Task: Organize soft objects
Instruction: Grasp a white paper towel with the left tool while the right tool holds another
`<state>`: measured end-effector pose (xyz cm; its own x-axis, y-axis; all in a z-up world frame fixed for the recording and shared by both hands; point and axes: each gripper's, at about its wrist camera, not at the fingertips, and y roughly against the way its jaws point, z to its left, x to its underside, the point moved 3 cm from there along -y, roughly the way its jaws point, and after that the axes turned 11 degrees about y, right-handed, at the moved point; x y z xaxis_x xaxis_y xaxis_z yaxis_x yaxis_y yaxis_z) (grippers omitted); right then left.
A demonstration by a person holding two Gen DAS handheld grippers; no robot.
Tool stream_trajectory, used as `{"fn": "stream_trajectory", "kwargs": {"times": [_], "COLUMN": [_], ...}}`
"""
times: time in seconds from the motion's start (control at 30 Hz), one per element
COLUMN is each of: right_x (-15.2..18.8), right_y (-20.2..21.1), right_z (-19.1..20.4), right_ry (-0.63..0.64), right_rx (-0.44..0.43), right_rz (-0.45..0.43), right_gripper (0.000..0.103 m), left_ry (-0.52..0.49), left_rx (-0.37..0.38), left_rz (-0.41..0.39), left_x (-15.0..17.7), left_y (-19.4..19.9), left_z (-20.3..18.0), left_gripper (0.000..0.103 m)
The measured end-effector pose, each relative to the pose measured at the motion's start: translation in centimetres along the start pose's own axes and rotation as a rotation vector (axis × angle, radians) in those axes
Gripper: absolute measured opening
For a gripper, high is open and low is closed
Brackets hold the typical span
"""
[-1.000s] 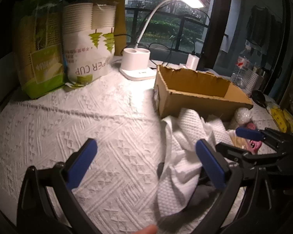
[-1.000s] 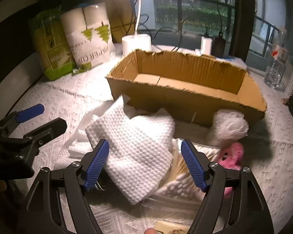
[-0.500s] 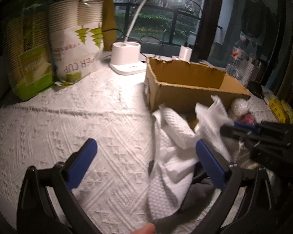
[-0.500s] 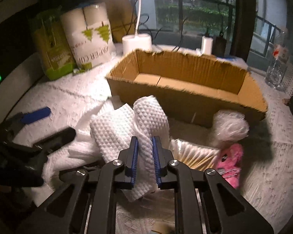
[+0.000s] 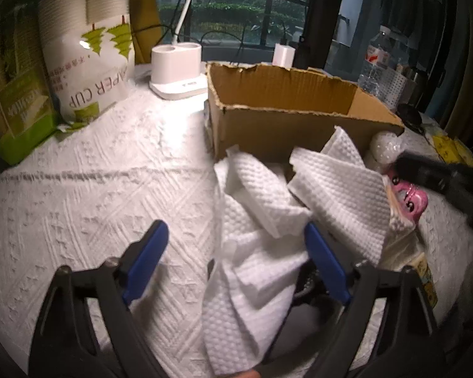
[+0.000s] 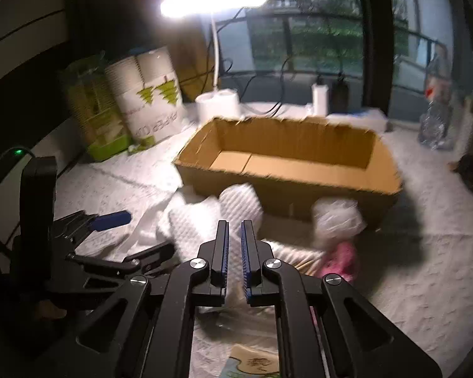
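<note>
A white waffle cloth (image 5: pixel 340 189) hangs lifted in front of the open cardboard box (image 5: pixel 287 100). My right gripper (image 6: pixel 234 233) is shut on this cloth (image 6: pixel 211 217) and holds it above the table, near the box (image 6: pixel 287 160). More white cloths (image 5: pixel 252 252) lie in a heap between my left gripper's fingers. My left gripper (image 5: pixel 233 252) is open over that heap, holding nothing. A pink soft toy (image 5: pixel 410 198) and a white crinkled ball (image 5: pixel 384 148) lie by the box's front; the toy (image 6: pixel 339 258) and ball (image 6: pixel 337 220) also show in the right wrist view.
A paper cup pack (image 5: pixel 88 63) and a green pack (image 5: pixel 15 94) stand at the back left. A white lamp base (image 5: pixel 176 72) stands behind the box. A water bottle (image 5: pixel 375 63) is at the far right. The table has a white textured cover (image 5: pixel 94 189).
My right gripper closed on the white cloth and has lifted it up toward the box. My left gripper stayed open and shifted a little closer to the cloth heap.
</note>
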<state>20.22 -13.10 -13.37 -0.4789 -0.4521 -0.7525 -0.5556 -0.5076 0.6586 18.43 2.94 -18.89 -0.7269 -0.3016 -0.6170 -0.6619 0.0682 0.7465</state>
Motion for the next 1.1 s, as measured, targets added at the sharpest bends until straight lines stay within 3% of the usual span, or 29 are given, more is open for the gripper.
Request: {"fn": "stream_trajectory", "kwargs": {"times": [0.03, 0.1, 0.2, 0.3, 0.33, 0.37, 0.4, 0.43, 0.63, 0.9, 1.1], "right_x": [0.1, 0.3, 0.6, 0.8, 0.9, 1.0, 0.9, 0.9, 0.1, -1.7, -2.4], "right_y": [-0.6, -1.4, -2.4, -3.6, -4.0, -4.1, -4.0, -3.9, -1.6, 2.9, 4.9], "right_z": [0.1, 0.3, 0.6, 0.6, 0.6, 0.7, 0.8, 1.0, 1.6, 0.6, -0.7], "right_ry": [0.003, 0.008, 0.009, 0.017, 0.021, 0.025, 0.030, 0.043, 0.075, 0.053, 0.042], "right_rx": [0.004, 0.006, -0.008, 0.011, 0.017, 0.016, 0.016, 0.020, 0.032, 0.068, 0.102], "right_rz": [0.021, 0.043, 0.062, 0.101, 0.113, 0.115, 0.113, 0.113, 0.037, -0.085, -0.125], "right_gripper": [0.018, 0.049, 0.055, 0.055, 0.054, 0.039, 0.014, 0.008, 0.005, 0.005, 0.005], "left_ry": [0.007, 0.006, -0.009, -0.008, -0.008, -0.009, -0.009, -0.009, -0.022, -0.025, -0.016], "left_rx": [0.010, 0.025, 0.035, 0.067, 0.072, 0.072, 0.078, 0.080, 0.099, 0.141, 0.186], "left_rz": [0.021, 0.053, 0.063, 0.068, 0.071, 0.070, 0.064, 0.058, 0.008, -0.073, -0.118], "left_x": [0.1, 0.3, 0.5, 0.6, 0.6, 0.7, 0.7, 0.7, 0.2, -1.3, -2.8], "left_y": [-0.4, -1.0, -1.1, -1.0, -1.0, -0.9, -0.7, -0.4, 1.5, 4.7, 6.4], "left_z": [0.1, 0.0, -0.3, -0.4, -0.4, -0.4, -0.4, -0.4, -0.5, -1.1, -1.6], "left_gripper": [0.073, 0.061, 0.052, 0.031, 0.028, 0.020, 0.016, 0.015, 0.009, 0.009, 0.009]}}
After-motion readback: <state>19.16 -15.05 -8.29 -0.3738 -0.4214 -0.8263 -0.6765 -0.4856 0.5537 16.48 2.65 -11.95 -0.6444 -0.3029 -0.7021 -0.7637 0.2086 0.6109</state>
